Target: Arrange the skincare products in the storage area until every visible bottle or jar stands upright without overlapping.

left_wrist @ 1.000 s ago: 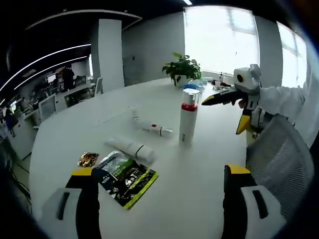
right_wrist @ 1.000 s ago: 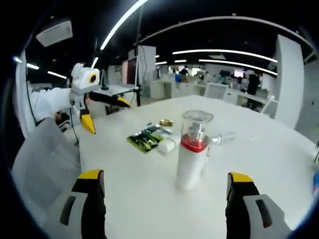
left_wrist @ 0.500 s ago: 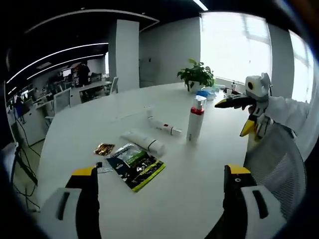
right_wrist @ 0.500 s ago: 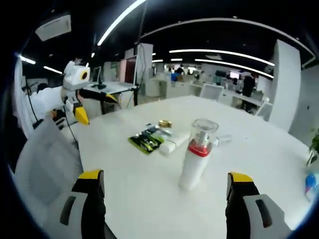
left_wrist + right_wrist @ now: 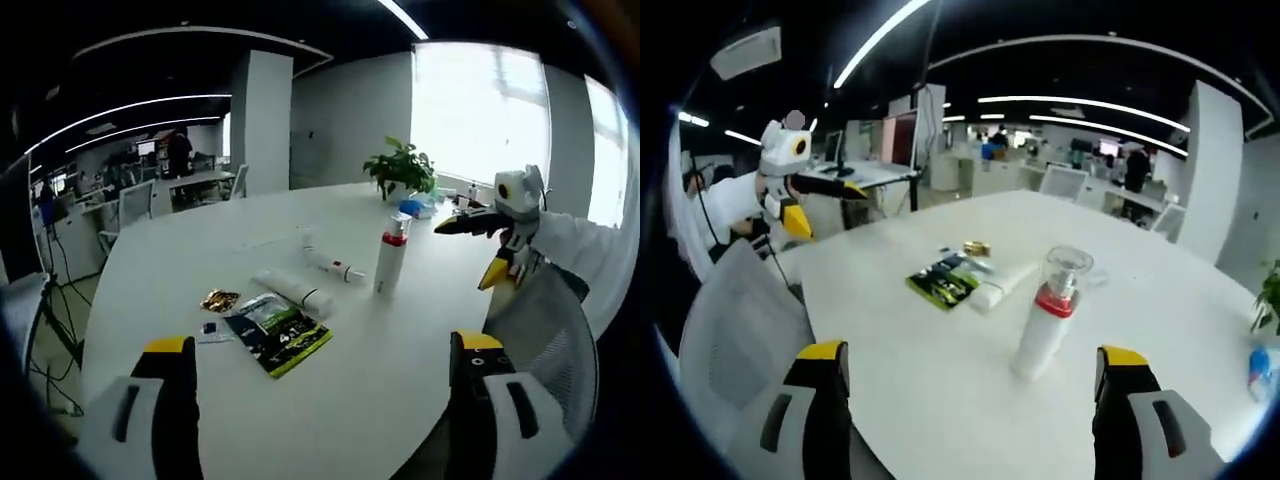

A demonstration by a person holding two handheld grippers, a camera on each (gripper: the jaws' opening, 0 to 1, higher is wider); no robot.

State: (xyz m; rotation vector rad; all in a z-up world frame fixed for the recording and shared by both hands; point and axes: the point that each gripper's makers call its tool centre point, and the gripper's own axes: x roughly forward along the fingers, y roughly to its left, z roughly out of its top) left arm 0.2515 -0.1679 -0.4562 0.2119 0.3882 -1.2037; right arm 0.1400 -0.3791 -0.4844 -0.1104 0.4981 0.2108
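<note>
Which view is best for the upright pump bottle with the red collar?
The right gripper view: the pump bottle is nearer and larger, its clear cap, red collar and white body plain, standing upright on the white table. The left gripper view shows the same bottle smaller and farther off, upright beside two lying tubes.

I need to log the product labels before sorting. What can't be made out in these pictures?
- Upright pump bottle: label text too small, both views.
- Two lying tubes: print too small; in the right gripper view the far one hides behind the bottle.
- Green sachet: wording blurred.
- Small gold packet: too small to identify.
</note>
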